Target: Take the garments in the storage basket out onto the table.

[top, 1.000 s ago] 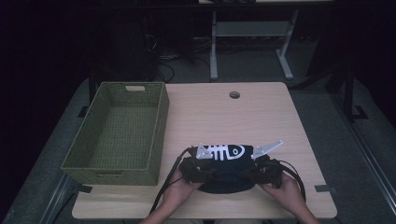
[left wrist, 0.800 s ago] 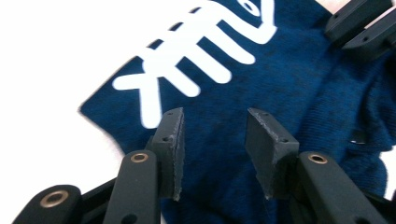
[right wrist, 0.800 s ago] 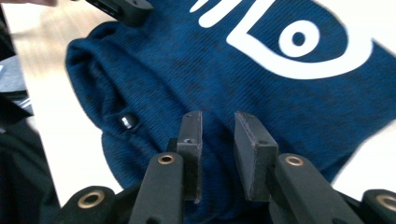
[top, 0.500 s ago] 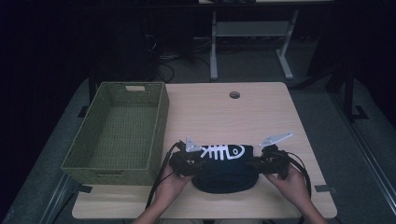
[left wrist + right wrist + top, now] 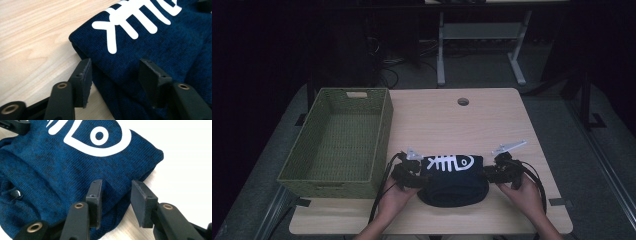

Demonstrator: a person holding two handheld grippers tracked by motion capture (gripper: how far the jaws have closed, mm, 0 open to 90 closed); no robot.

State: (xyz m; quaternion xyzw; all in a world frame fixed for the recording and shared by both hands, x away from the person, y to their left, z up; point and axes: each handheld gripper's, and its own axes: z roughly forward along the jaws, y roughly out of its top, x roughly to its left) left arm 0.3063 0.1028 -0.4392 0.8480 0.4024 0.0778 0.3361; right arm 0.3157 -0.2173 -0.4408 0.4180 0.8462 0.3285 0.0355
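A folded dark blue knit garment (image 5: 455, 184) with a white fish-skeleton print (image 5: 447, 163) lies near the table's front edge. My left gripper (image 5: 411, 171) is at its left end. In the left gripper view the gripper (image 5: 116, 75) is open, and its jaws straddle the garment's folded edge (image 5: 130, 67), one on the table side and one over the cloth. My right gripper (image 5: 496, 171) is at the garment's right end. Seen in its own view, this gripper (image 5: 117, 200) is open too, with the fabric's (image 5: 75, 165) folded corner between its jaws.
A green woven basket (image 5: 381, 145) stands empty at the left of the wooden table (image 5: 452, 125), close to my left hand. A cable hole (image 5: 463, 101) sits at the table's far middle. Dark floor and desk legs lie beyond.
Both grippers have shifted from the garment's front edge out to its left and right ends and slightly forward. The garment has stayed in place.
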